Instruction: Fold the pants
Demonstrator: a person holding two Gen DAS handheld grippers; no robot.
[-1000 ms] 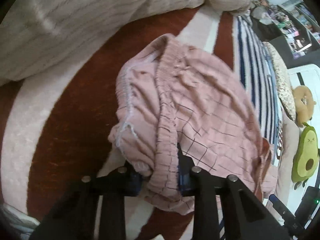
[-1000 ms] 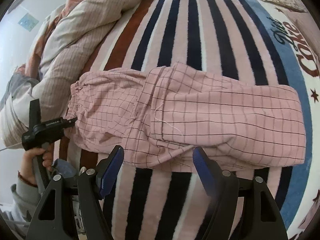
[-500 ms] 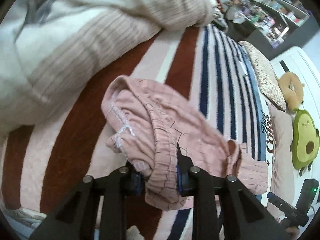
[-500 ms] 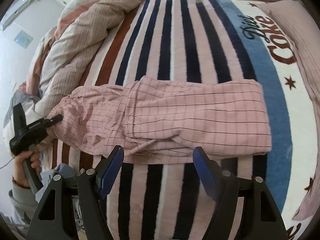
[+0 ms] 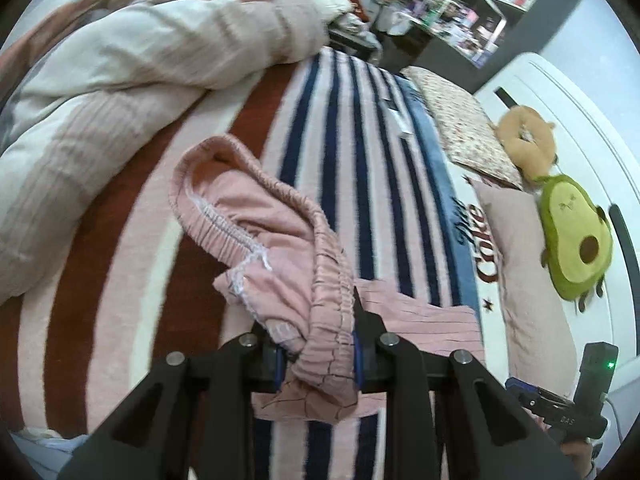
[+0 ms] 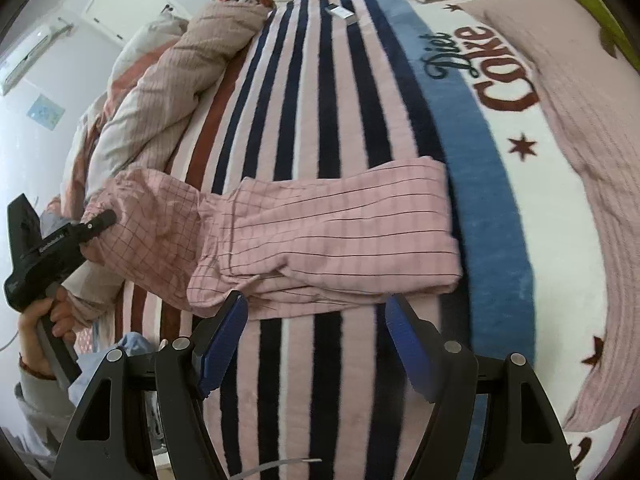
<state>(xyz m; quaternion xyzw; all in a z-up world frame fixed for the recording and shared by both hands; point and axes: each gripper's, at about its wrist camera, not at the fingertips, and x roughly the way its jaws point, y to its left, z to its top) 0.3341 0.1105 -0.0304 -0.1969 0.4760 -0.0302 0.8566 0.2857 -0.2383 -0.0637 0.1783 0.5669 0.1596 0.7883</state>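
Pants [image 6: 320, 240], pink checked, soft and limp, lie across the striped bed [image 6: 320, 80], their gathered waistband at nine o'clock lifted by the left gripper [image 5: 316, 356], jaws clamped on it, the firmest hold, while the right gripper [image 6: 316, 344] hovers, jaws apart.

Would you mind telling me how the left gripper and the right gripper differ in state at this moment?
The left gripper is shut on the pants, its jaws pinching the gathered waistband; the right gripper is open and holds nothing. The left gripper has the waistband end lifted off the striped blanket; the right gripper hangs above the near edge of the pants without touching them. Both point down at the bed and have blue pads on black fingers.
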